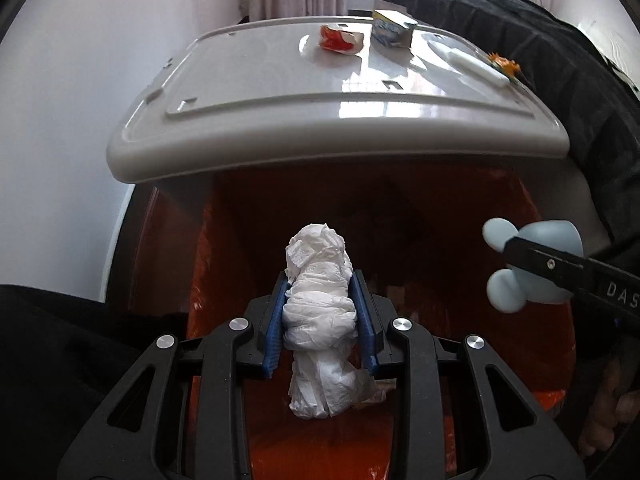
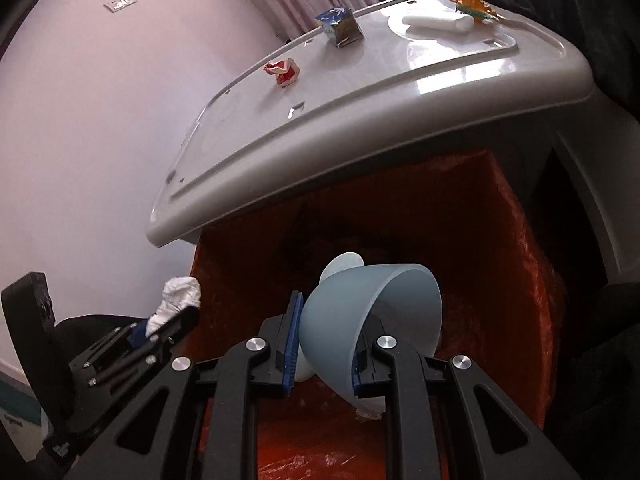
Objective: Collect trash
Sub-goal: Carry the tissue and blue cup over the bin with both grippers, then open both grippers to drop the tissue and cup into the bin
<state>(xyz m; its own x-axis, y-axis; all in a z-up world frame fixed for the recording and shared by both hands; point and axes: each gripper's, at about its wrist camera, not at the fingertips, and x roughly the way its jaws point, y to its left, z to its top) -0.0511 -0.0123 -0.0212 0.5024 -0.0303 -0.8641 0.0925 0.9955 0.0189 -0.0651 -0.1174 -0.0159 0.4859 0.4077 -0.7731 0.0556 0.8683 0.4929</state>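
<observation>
Left claw (image 1: 320, 316) clamps tissue wad (image 1: 320, 320), right claw (image 2: 324, 344) clamps cup (image 2: 372, 320); both over orange-lined bin (image 2: 520, 280), ready for dropping.

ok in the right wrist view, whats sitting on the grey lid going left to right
crumpled red wrapper → blue carton → white tube → orange toy

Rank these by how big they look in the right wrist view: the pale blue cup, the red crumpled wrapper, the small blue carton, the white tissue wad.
1. pale blue cup, though it sits nearest the camera
2. white tissue wad
3. small blue carton and red crumpled wrapper look alike; too close to rank.
</observation>
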